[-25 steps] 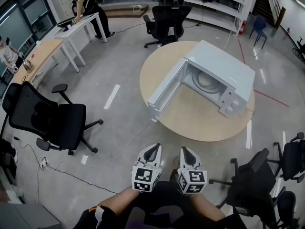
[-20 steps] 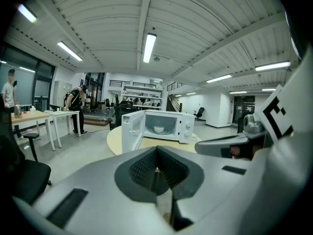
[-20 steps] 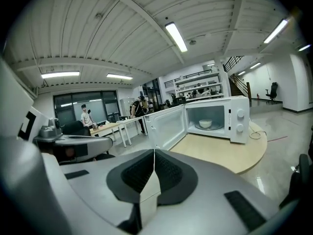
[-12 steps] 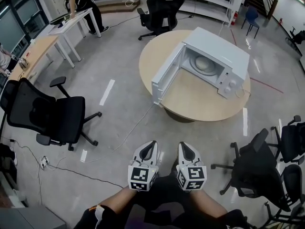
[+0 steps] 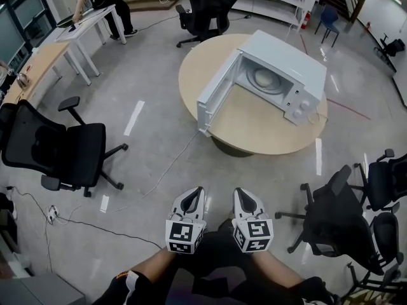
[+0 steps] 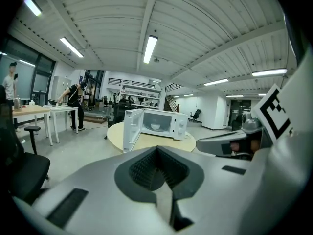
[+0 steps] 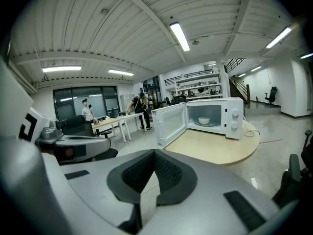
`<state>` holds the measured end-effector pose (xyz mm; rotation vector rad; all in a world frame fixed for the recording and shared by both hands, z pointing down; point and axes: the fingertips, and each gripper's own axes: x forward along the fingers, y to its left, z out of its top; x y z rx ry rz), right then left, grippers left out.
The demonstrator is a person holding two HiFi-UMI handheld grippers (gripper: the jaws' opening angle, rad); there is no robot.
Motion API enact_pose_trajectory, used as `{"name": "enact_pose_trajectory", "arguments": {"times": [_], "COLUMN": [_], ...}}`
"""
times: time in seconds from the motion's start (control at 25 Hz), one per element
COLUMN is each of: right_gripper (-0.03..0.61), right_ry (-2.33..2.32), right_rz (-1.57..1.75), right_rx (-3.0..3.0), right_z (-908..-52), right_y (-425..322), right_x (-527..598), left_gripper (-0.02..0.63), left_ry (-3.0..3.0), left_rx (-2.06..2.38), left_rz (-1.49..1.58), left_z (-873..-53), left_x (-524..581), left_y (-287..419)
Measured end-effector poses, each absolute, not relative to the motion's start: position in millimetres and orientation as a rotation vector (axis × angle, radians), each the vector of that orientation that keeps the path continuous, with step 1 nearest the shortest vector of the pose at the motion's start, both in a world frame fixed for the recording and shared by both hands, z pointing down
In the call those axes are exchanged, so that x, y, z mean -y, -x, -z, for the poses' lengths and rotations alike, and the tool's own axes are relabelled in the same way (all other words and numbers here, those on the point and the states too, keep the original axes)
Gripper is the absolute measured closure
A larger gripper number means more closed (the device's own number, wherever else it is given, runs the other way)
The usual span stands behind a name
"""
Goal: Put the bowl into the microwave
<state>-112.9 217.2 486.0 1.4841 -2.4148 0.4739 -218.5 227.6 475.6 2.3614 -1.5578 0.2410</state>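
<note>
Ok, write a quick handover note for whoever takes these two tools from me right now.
Left tool: jaws shut, nothing in them, held low near the body.
Right tool: likewise shut and empty.
Bowl: sits inside the microwave on the round table, well ahead of both tools.
Done: the bowl is in.
Left: the door stands wide open; closing it is probably all that remains, if that is wanted.
</note>
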Motion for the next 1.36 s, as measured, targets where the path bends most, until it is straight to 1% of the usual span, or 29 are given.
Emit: {"name": "enact_pose_trajectory", "arguments": {"times": [0.44, 1.36], "right_gripper": [0.563, 0.563], "right_ry": [-1.421, -1.417], "right_rz": [-0.528, -0.498], "right_rx": [2.407, 2.446], "right_z": [-507, -497], "right_y": [124, 110], "right_x": [-222, -239], "left_gripper": [0.568, 0.568], "left_ry": [-2.348, -2.374], "left_rx": [1.577, 1.590], "left_rz": [-0.271, -0.270], "left_z": [-482, -477], "left_x": [-231, -244], "left_y": [226, 214]}}
